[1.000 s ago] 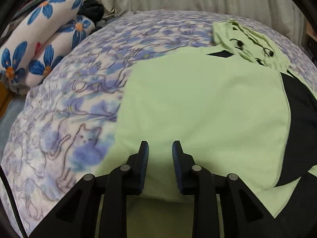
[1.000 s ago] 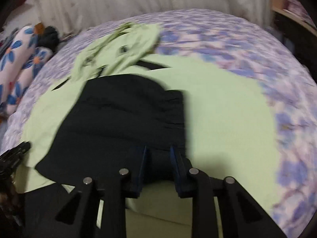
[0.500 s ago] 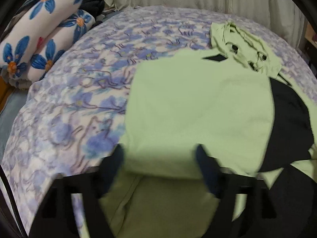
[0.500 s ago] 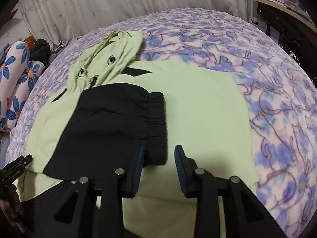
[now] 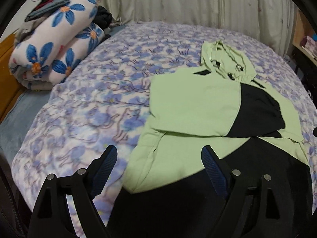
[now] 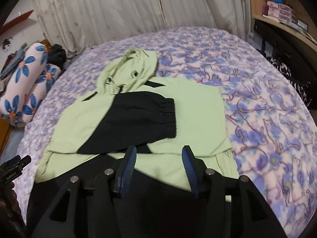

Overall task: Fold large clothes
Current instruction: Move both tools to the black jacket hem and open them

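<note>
Left wrist view: the left claw (image 5: 157, 155) is held wide and empty above the near edge of the hoodie (image 5: 194, 107), which is spread flat on the bed (image 5: 89, 107). Both sleeves are laid across the chest (black cuff (image 6: 146, 119) uppermost), probably so the body can be folded next. The right claw (image 6: 159, 156) is likewise seen parted, gripping nothing, near the hem (image 6: 198, 164). The hood (image 6: 130, 71) lies at the far end.

Bed (image 5: 122, 83) under purple floral blanket; pale curtains (image 6: 118, 10) behind; rolled flowered quilt (image 5: 55, 45) at left; wooden shelf (image 6: 281, 17) at right.
</note>
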A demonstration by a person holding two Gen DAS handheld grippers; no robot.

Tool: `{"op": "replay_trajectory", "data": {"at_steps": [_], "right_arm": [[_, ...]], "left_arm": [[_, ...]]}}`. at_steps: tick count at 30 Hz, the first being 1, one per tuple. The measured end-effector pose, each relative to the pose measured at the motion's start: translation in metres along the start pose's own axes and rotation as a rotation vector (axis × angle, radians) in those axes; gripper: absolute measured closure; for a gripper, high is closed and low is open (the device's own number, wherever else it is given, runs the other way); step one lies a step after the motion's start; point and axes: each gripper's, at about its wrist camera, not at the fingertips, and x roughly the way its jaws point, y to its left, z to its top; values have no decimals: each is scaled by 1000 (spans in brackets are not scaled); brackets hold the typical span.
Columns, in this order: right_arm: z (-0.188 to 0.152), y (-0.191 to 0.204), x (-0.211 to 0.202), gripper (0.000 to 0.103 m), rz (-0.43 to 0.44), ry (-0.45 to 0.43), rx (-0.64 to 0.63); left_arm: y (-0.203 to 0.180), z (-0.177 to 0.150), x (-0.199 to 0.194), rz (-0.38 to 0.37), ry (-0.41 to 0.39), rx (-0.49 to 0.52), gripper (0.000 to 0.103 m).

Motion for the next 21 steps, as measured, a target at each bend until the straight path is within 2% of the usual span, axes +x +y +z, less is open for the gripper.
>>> {"op": "replay_trajectory", "data": {"at_steps": [2, 4, 6, 10, 13, 21], "right_arm": [[-10, 5, -22, 43, -7, -33, -21], [-21, 8, -40, 41, -19, -59, -43], [-33, 10, -55, 40, -28, -77, -64], [-57, 8, -82, 39, -55, -108, -94], [-75, 4, -95, 39, -87, -121, -109], [-116, -32, -106, 39, -126, -60, -64]], "left_arm": [[6, -6, -15, 9, -20, 1, 18], [16, -17, -32, 6, -28, -1, 18], [24, -26, -43, -19, -20, -9, 18], [37, -47, -56, 0, -17, -17, 18], [47, -62, -60, -24, 5, -32, 17], [65, -114, -48, -62, 92, -34, 17]]}}
